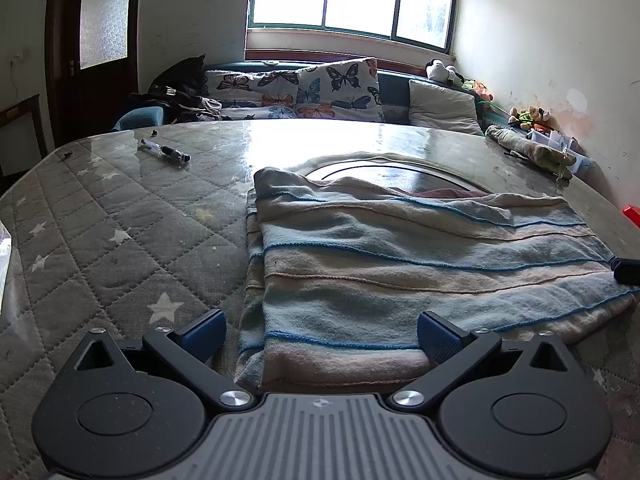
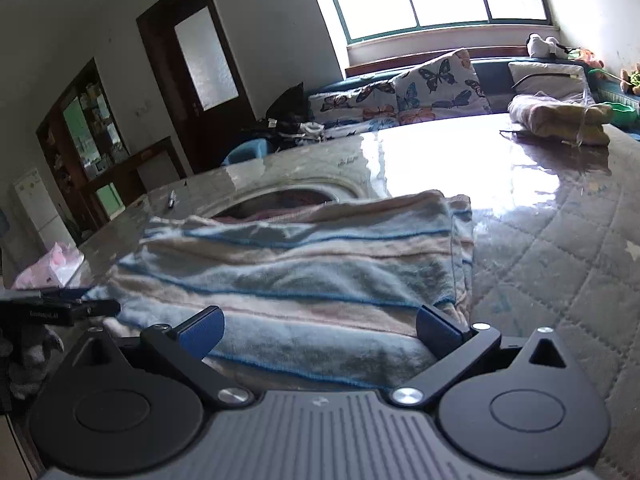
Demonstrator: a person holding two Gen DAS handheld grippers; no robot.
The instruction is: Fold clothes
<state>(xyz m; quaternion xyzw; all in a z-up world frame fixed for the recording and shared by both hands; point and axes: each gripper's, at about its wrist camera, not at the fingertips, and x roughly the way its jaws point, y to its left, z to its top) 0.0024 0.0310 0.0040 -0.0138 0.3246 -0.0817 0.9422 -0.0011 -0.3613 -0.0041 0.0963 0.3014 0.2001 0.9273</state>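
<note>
A striped blue, beige and pink knit garment [image 1: 400,256] lies folded flat on the quilted grey star-patterned table cover [image 1: 100,240]. My left gripper [image 1: 320,334] is open, its blue-padded fingers [image 1: 204,330] astride the garment's near left corner, holding nothing. In the right wrist view the same garment [image 2: 300,264] lies ahead, and my right gripper [image 2: 320,332] is open over its near right edge, empty. The left gripper's tip [image 2: 60,308] shows at the left edge there; the right gripper's tip [image 1: 626,270] shows at the right edge of the left wrist view.
A pen [image 1: 164,150] lies at the far left of the table. A rolled bundle of cloth [image 1: 528,148] sits at the far right, also in the right wrist view [image 2: 560,114]. Butterfly cushions [image 1: 304,88] line a sofa behind. A pink bag [image 2: 52,264] sits left.
</note>
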